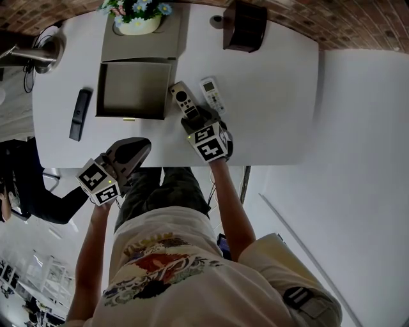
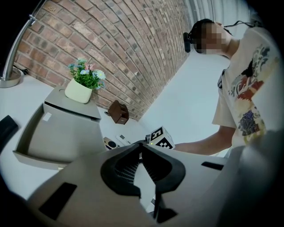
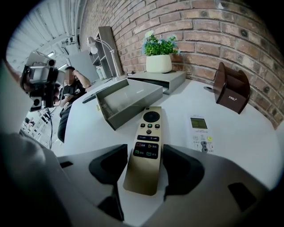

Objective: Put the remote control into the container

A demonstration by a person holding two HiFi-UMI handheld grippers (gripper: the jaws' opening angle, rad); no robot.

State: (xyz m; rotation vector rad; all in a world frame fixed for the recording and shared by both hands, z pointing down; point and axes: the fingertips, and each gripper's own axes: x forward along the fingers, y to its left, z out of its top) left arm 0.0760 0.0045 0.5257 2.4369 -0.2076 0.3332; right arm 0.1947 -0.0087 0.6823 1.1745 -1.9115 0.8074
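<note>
A gold remote control lies flat on the white table, just right of the open grey container. My right gripper straddles the remote's near end. Its jaws stand wide on either side of the remote, which rests on the table, and I see no firm squeeze. My left gripper hovers at the table's near edge, below the container. Its jaw tips meet and hold nothing.
A white remote lies right of the gold one. A black remote lies left of the container. Behind the container are its lid carrying a potted plant, a brown holder and a lamp base.
</note>
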